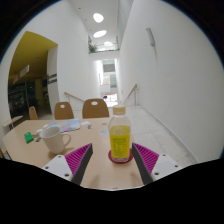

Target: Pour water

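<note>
A small bottle with yellow liquid, a white cap and a yellow label stands upright on a red coaster on the light wooden table. It is between my gripper's two fingers, near their tips, with a gap at either side. The fingers are open, their magenta pads facing the bottle. A white mug stands on the table to the left, beyond the left finger.
Some blue-and-white items lie further back on the table. Two wooden chairs stand at the table's far side. A white wall runs along the right, with a corridor behind.
</note>
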The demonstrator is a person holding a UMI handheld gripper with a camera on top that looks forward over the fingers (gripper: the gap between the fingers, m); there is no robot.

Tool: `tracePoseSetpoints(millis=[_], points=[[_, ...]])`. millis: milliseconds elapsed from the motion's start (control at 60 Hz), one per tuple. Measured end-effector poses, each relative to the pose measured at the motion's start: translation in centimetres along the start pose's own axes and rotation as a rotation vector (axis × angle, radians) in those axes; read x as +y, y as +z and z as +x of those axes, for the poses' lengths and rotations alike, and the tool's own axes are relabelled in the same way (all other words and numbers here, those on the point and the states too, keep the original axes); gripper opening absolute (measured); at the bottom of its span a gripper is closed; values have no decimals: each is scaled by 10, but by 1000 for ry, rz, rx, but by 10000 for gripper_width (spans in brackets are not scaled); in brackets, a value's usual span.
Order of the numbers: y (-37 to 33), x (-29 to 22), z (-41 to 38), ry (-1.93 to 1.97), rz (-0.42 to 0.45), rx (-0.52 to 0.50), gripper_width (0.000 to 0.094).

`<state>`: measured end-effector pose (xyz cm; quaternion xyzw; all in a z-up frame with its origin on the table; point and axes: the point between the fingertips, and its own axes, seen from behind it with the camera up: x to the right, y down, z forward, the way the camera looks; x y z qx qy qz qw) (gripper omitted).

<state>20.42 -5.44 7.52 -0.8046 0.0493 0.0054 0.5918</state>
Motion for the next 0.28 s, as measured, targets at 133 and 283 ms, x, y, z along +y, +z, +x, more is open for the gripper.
tracePoseSetpoints(millis=[133,283], points=[[-53,17,-37,16,-13,-138,859],[-77,36,-71,62,-24,-295,858]])
